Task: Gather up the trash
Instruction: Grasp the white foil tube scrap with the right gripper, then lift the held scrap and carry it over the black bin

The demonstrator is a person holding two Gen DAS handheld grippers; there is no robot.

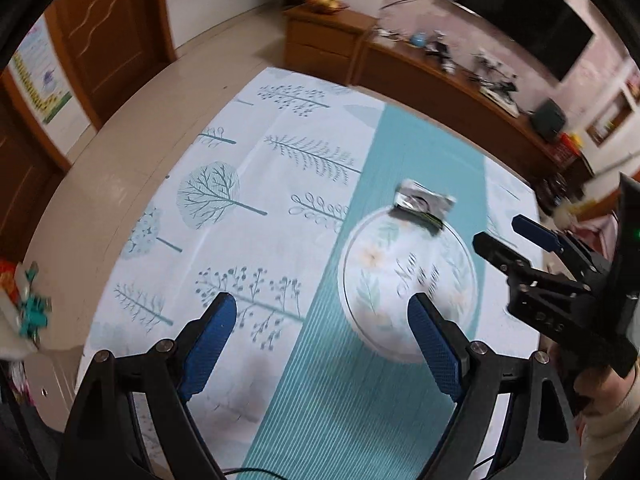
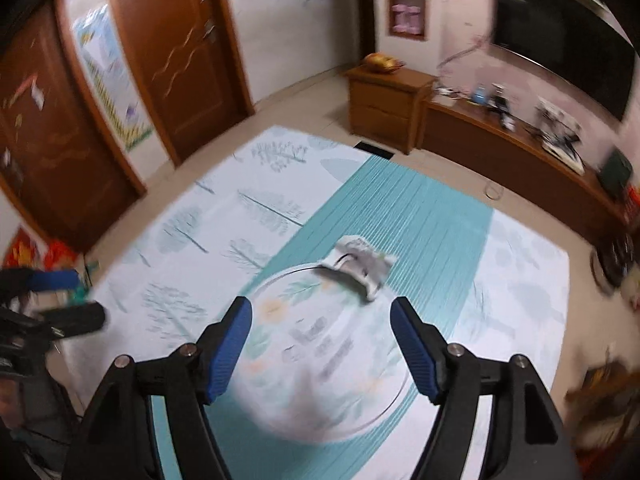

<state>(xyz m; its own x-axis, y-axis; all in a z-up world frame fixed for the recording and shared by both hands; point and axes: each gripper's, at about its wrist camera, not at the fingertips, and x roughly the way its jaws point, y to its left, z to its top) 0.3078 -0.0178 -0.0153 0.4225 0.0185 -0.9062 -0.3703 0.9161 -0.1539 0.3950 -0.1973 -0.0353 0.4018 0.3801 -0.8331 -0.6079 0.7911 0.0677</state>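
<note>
both grippers above tablecloth (image 1: 280, 184), left gripper (image 1: 322, 340) and right gripper (image 2: 322, 344) fingers spread, empty; crumpled wrapper (image 1: 424, 202) on plate (image 1: 384, 280) rim.

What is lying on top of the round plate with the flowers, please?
A crumpled silvery wrapper lies across the far rim of the plate, partly hanging over onto the tablecloth. The rest of the plate looks bare. What the wrapper covers cannot be seen.

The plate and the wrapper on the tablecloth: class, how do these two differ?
The plate is round, flat and large; the wrapper is small and crumpled. The plate bears pale flowers and lettering; the wrapper looks silvery grey. The plate lies on the tablecloth; the wrapper overlaps the plate's far rim. Neither is held.
</note>
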